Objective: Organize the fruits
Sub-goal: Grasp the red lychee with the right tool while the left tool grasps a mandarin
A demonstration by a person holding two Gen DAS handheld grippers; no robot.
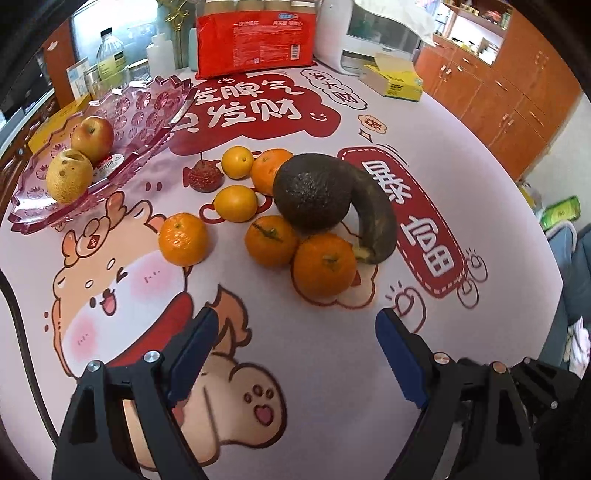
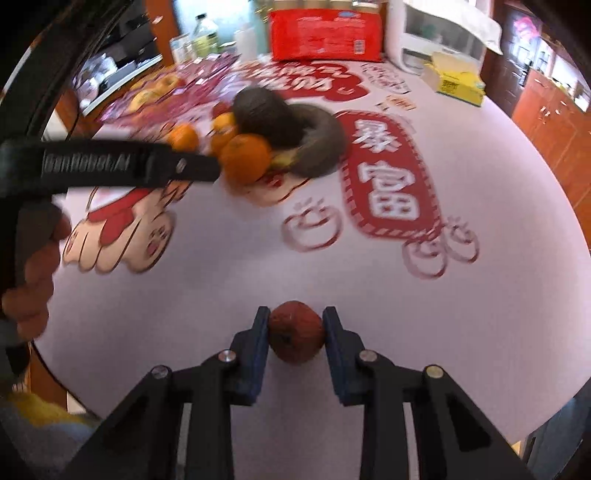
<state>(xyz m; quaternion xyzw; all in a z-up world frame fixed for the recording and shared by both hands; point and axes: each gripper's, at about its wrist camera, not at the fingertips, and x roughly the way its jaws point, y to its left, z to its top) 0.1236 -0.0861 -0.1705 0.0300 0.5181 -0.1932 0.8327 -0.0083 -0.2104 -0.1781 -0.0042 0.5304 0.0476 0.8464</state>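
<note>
My left gripper (image 1: 295, 343) is open and empty above the tablecloth, just short of a cluster of fruit: several oranges (image 1: 324, 265), two yellow citrus (image 1: 236, 203), a dark avocado (image 1: 313, 193), a blackened banana (image 1: 376, 214) and a small red lychee-like fruit (image 1: 205, 176). A pink plastic fruit tray (image 1: 147, 107) at the left holds an apple (image 1: 92, 135) and a yellow pear (image 1: 69, 176). My right gripper (image 2: 296, 325) is shut on a small round reddish-brown fruit (image 2: 295, 336) above the table. The left gripper's body (image 2: 110, 162) shows at the left of the right wrist view.
A red package (image 1: 255, 35), bottles (image 1: 109, 55), a white appliance (image 1: 354, 40) and a yellow box (image 1: 395, 79) stand along the table's far edge. Wooden cabinets (image 1: 517, 92) are at the right. The cartoon tablecloth (image 1: 295, 369) covers the round table.
</note>
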